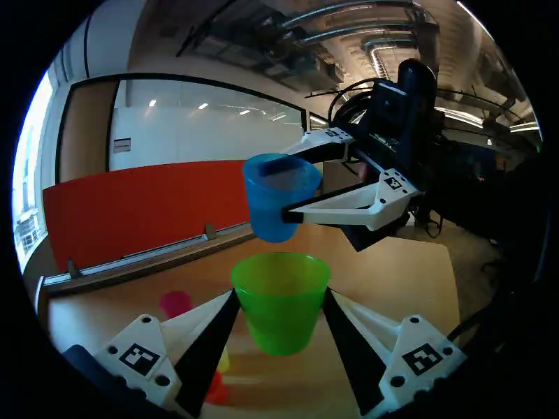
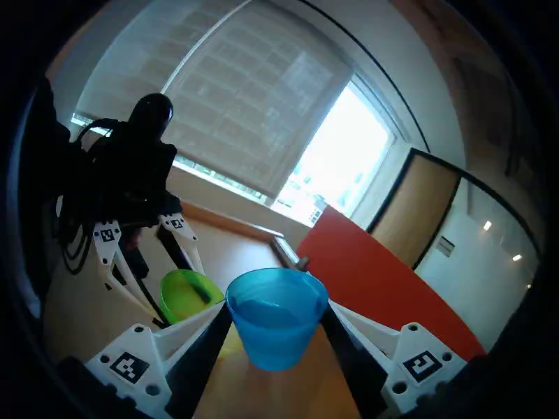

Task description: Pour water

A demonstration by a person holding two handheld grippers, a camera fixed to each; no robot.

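In the left gripper view my left gripper (image 1: pixel 281 307) is shut on a green cup (image 1: pixel 281 299), held upright above the wooden table (image 1: pixel 391 279). Just above and behind it hangs a blue cup (image 1: pixel 278 195), clamped by the right gripper (image 1: pixel 288 188), which reaches in from the right. In the right gripper view my right gripper (image 2: pixel 277 321) is shut on the blue cup (image 2: pixel 277 325), which has water in it and leans slightly. The green cup (image 2: pixel 183 293) sits lower to the left, held by the left gripper (image 2: pixel 183 276).
A pink cup (image 1: pixel 175 303) and a yellow and a red one (image 1: pixel 218 380) stand on the table at the lower left. A red partition (image 1: pixel 140 206) runs along the table's far edge. A bright window (image 2: pixel 335 160) lies beyond.
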